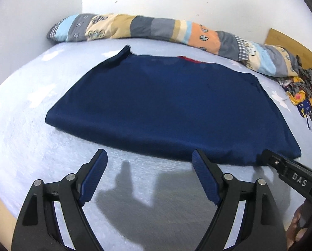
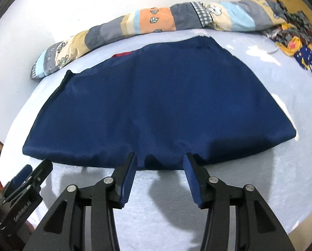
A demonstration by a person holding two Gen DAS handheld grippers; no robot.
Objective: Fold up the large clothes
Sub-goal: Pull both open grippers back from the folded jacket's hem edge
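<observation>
The left gripper [image 1: 148,161] has its fingers [image 1: 97,163] spread wide and empty, hanging over bare sheet just short of the near edge of the navy garment [image 1: 166,104]. The right gripper [image 2: 160,163] stands partly parted at that same near edge, toward the garment's right corner. In its own view the fold sits right at the tips, but the pads do not look pressed on cloth, so I read it as released; whether a tip brushes the fabric is hard to say.

Both tools likely sit at the near edge because that is the handiest line to pinch for another fold away from the person.

The garment lies flat in the middle of the bed [image 1: 30,146], already doubled into a broad panel with a rounded fold nearest the grippers. A sliver of red [image 1: 189,58] shows at its far edge. Open sheet lies left, right and in front, giving room to lift and carry. Beyond, a rolled patchwork quilt [image 1: 156,29] runs along the wall, and a heap of patterned cloth [image 2: 298,48] sits at the far right corner, both well apart from the garment.
</observation>
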